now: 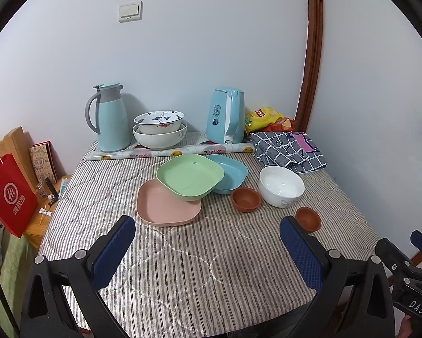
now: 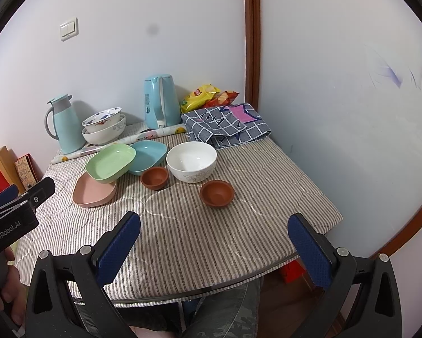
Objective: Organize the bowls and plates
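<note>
On the striped table cover, a green plate (image 1: pixel 189 175) (image 2: pixel 111 162) rests tilted across a pink plate (image 1: pixel 165 209) (image 2: pixel 94 187) and a blue plate (image 1: pixel 229 172) (image 2: pixel 149 153). A white bowl (image 1: pixel 280 186) (image 2: pixel 191 161) stands to their right, with two small brown bowls (image 1: pixel 245 198) (image 1: pixel 308 217) (image 2: pixel 154 177) (image 2: pixel 217 193) beside it. Two patterned bowls (image 1: pixel 160 128) (image 2: pixel 104 125) sit nested at the back. My left gripper (image 1: pixel 208 246) hovers open over the near table, empty. My right gripper (image 2: pixel 213 242) is open and empty near the front edge.
A teal thermos jug (image 1: pixel 111 117) (image 2: pixel 63 124), a blue kettle (image 1: pixel 227 115) (image 2: pixel 161 101), snack bags (image 1: pixel 267 118) (image 2: pixel 208 97) and a checked cloth (image 1: pixel 288 152) (image 2: pixel 225 125) line the back. A rolled mat (image 1: pixel 168 152) lies before them. A red bag (image 1: pixel 9 195) hangs left. Walls close in behind and at the right.
</note>
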### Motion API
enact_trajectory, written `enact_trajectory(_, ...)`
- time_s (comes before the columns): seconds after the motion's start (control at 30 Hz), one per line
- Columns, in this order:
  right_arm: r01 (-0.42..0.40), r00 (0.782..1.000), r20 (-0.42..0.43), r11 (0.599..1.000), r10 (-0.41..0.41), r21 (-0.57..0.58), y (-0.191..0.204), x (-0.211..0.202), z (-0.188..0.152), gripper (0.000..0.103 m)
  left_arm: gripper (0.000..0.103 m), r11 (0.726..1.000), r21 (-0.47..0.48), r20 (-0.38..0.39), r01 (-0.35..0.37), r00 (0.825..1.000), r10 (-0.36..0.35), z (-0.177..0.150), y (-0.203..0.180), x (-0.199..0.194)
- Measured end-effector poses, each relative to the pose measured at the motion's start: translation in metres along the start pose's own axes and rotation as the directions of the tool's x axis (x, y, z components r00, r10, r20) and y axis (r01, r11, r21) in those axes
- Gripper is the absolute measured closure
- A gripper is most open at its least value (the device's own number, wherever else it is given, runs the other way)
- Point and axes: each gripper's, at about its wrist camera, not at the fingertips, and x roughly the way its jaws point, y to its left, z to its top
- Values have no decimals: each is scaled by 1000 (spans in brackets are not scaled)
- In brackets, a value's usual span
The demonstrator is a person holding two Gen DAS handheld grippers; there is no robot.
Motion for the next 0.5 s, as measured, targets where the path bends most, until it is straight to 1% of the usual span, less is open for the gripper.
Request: enact_trajectory(0.5,-4,1000,1,1000,4,2,2,-2,1,0,0,1000,-5,-3,-2,1000,2,0,1,1)
